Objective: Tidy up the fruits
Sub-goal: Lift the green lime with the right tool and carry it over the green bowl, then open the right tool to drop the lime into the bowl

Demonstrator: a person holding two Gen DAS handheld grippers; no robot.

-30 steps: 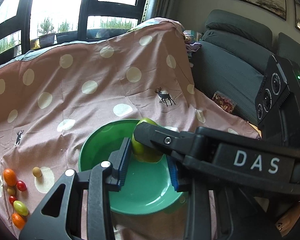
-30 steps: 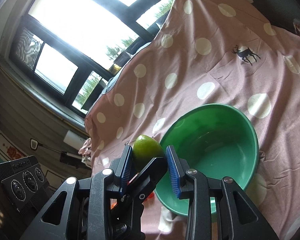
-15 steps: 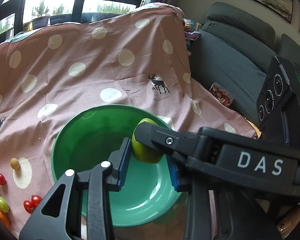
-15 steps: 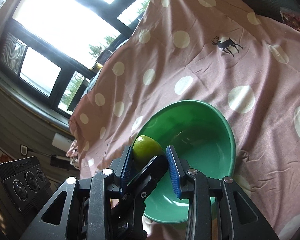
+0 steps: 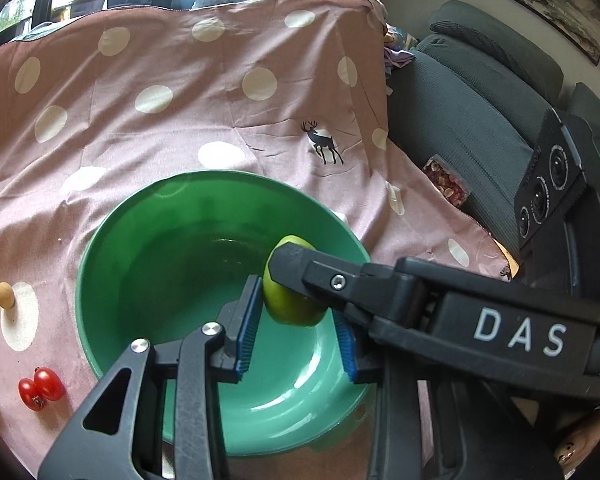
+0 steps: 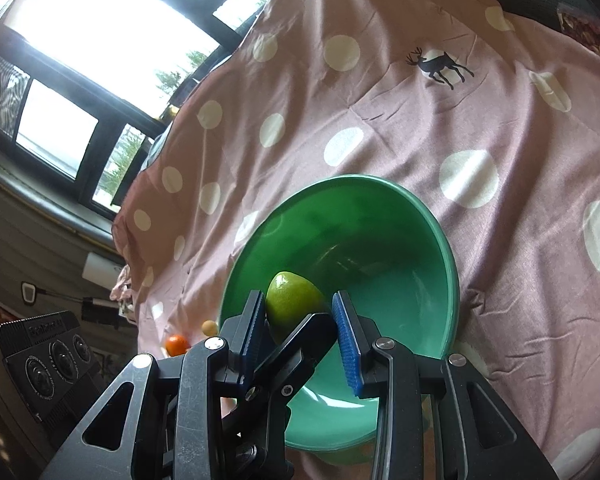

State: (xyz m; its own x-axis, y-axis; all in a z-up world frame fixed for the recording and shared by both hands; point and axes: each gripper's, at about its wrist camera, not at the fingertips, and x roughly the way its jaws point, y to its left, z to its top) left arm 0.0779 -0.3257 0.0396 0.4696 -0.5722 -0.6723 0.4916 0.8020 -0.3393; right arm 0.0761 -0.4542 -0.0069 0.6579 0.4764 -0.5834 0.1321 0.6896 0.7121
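Both grippers have come down since a second ago, carrying the round green fruit point(image 5: 290, 305) from above the far rim to a position over the inside of the glossy green plastic bowl point(image 5: 148, 248). Left gripper point(image 5: 296, 334): blue ribbed pads pinch the fruit from either side. Right gripper point(image 6: 300, 330): its black fingers cross the left gripper's and close on the same fruit, one finger lying over its top. Whether the fruit touches the bowl floor cannot be told. Bowl sits on a pink cloth with white dots and deer prints point(image 5: 220, 92). Two red cherry tomatoes point(image 5: 40, 388) and a small tan round fruit point(image 5: 4, 295) lie on the cloth left of the bowl, apart from it.
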